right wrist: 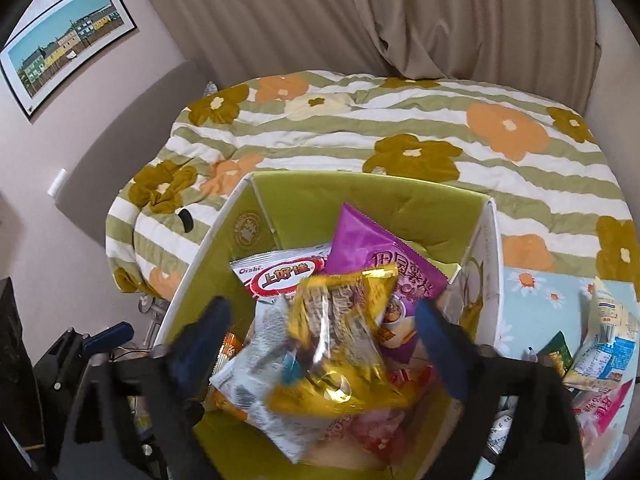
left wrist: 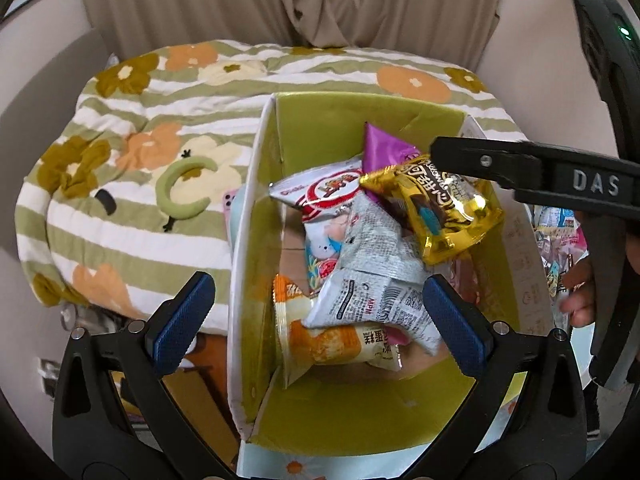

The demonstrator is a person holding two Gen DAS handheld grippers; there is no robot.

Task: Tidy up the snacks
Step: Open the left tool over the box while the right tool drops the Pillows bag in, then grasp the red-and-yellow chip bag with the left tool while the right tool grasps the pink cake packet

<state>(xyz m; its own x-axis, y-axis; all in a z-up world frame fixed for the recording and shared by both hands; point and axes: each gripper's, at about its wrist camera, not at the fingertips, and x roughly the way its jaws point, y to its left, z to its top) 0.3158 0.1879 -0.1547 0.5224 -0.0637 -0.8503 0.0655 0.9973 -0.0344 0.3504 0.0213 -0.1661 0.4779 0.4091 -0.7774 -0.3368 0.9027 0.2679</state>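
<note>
A green-lined cardboard box [left wrist: 352, 120] [right wrist: 288, 200] holds several snack packs: a gold pack [left wrist: 444, 208] [right wrist: 340, 340] on top, a purple pack [left wrist: 384, 148] [right wrist: 372, 248], a red-and-white Oishi pack [left wrist: 324, 192] [right wrist: 280, 276], a silver pack [left wrist: 376, 276] [right wrist: 256, 384] and an orange pack [left wrist: 332, 344]. My left gripper [left wrist: 316, 320] is open over the box's near end. My right gripper [right wrist: 320, 344] is open and blurred, just above the gold pack, which lies loose between its fingers. Its finger [left wrist: 488, 160] reaches in from the right in the left wrist view.
The box stands by a bed with a green-striped floral quilt [left wrist: 160, 120] [right wrist: 400, 128]. More loose snack packs [right wrist: 600, 344] lie on a light blue daisy cloth [right wrist: 532, 292] to the box's right. Curtains hang behind the bed.
</note>
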